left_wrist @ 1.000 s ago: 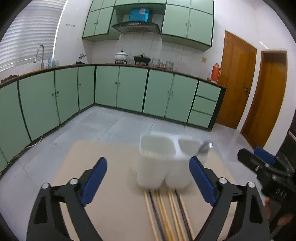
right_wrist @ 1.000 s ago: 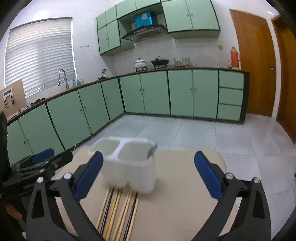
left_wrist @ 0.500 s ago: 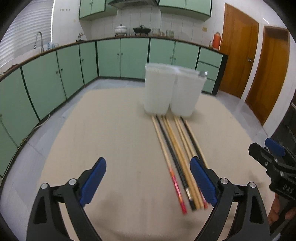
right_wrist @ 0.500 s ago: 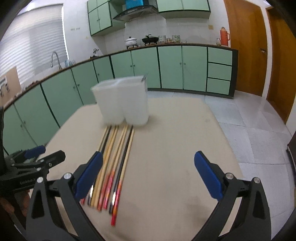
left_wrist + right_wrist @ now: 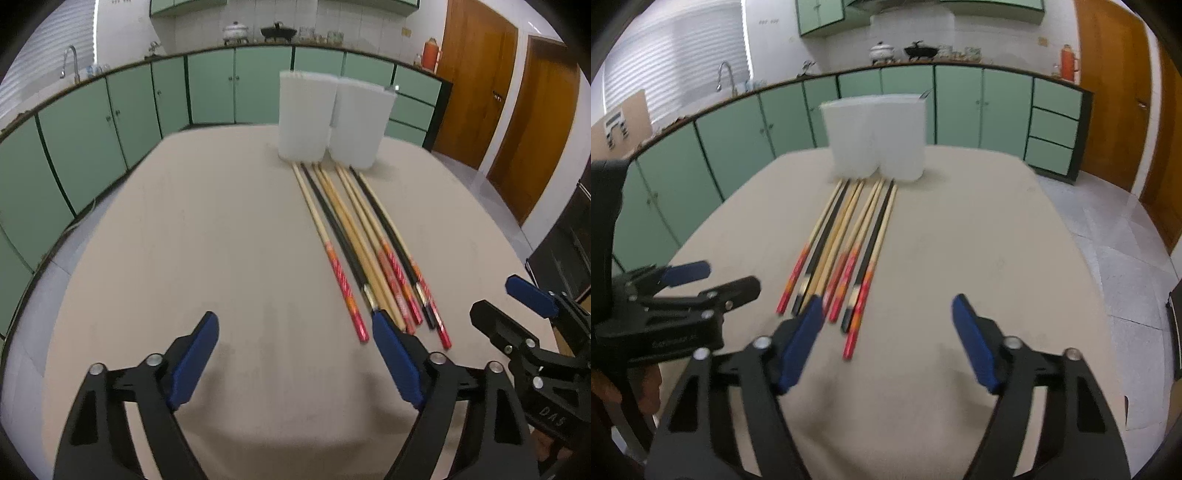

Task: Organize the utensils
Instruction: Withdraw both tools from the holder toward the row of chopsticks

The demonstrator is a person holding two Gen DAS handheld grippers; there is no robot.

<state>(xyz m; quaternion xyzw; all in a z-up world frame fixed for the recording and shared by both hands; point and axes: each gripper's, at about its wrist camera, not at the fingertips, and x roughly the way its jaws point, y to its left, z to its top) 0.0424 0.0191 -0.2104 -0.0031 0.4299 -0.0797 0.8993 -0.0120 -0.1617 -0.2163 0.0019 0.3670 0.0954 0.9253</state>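
Observation:
Several chopsticks [image 5: 349, 229] [image 5: 860, 230], tan and black with red-patterned ends, lie side by side on the beige table [image 5: 184, 240] [image 5: 979, 240]. Their tips point at a white two-compartment holder [image 5: 332, 122] [image 5: 875, 136], where a spoon tip [image 5: 393, 88] shows at the right rim. My left gripper [image 5: 293, 325] [image 5: 727, 278] hovers left of the red ends, jaws closing with nothing between them. My right gripper [image 5: 888, 306] [image 5: 496, 301] hangs over the red ends, jaws closing. The rightmost chopstick's end shows between its fingers, and the pads are not pressing on it.
Green cabinets ring the room behind the table, and brown wooden doors [image 5: 480, 92] stand at the right. The table edge drops to a tiled floor [image 5: 1126, 258] on the right. A hand [image 5: 605, 387] holds the left gripper.
Both grippers have come down and tilted toward the table, settling over the near ends of the chopsticks. Both pairs of jaws stand narrower than before, the right one more so.

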